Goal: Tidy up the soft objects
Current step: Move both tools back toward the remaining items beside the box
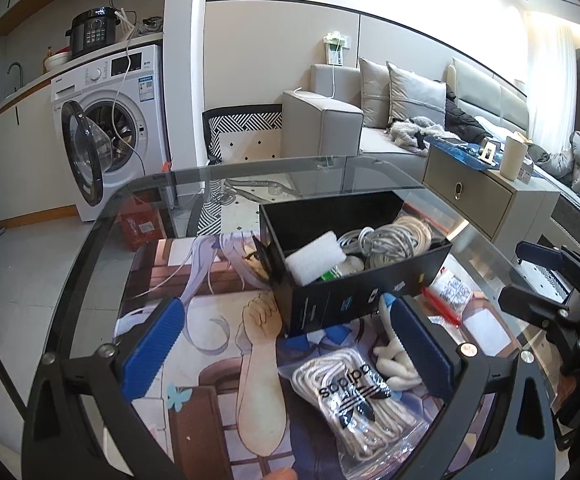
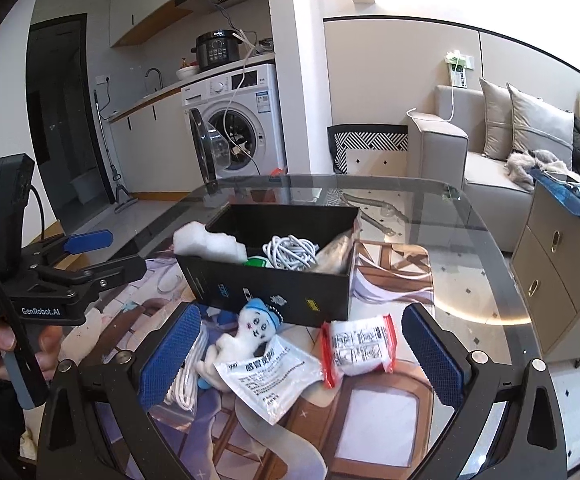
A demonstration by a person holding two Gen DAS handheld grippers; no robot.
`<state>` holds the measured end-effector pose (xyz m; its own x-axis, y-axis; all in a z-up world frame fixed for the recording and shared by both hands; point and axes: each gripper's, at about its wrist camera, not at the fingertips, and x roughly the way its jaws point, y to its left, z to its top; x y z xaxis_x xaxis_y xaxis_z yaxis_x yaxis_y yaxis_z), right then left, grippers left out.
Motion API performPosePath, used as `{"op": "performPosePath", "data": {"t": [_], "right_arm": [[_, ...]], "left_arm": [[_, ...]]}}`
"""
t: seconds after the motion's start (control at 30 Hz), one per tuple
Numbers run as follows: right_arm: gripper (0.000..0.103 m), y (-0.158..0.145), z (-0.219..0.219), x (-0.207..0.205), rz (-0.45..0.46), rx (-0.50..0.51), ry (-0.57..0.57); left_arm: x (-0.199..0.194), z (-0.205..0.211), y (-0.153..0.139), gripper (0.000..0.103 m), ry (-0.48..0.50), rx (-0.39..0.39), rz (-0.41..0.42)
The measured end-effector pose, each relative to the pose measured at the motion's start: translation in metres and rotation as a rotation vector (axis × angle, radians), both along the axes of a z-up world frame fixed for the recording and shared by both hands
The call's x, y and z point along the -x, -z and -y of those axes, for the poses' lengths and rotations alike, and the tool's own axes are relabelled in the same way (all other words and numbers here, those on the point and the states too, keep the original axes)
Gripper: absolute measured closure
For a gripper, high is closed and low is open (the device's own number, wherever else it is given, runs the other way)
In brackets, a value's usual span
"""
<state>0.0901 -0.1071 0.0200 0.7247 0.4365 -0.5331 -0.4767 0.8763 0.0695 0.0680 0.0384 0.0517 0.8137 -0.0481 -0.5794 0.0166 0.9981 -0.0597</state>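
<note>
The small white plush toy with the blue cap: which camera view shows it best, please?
The right wrist view: the plush toy lies in front of the black box, its face and cap visible. The left wrist view shows only its white limbs and a bit of blue behind that gripper's finger.

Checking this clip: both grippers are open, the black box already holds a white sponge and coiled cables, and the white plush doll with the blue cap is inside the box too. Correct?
Not quite. The plush doll is not in the black box; it lies on the mat in front of it, partly under a white sachet, as the right wrist view shows. The rest holds: left gripper and right gripper are open, sponge and cables are inside.
</note>
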Motion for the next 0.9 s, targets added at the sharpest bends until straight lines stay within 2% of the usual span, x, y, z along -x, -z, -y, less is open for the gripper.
{"op": "performPosePath", "data": {"t": [0.47, 0.9], "right_arm": [[0.001, 0.022, 0.000, -0.004, -0.080, 0.049, -0.018], [0.001, 0.034, -0.012, -0.009, -0.126, 0.065, -0.036]], "left_arm": [[0.016, -0.005, 0.015, 0.000, -0.010, -0.052, -0.041], [0.010, -0.005, 0.027, 0.000, -0.011, -0.031, -0.074]]}}
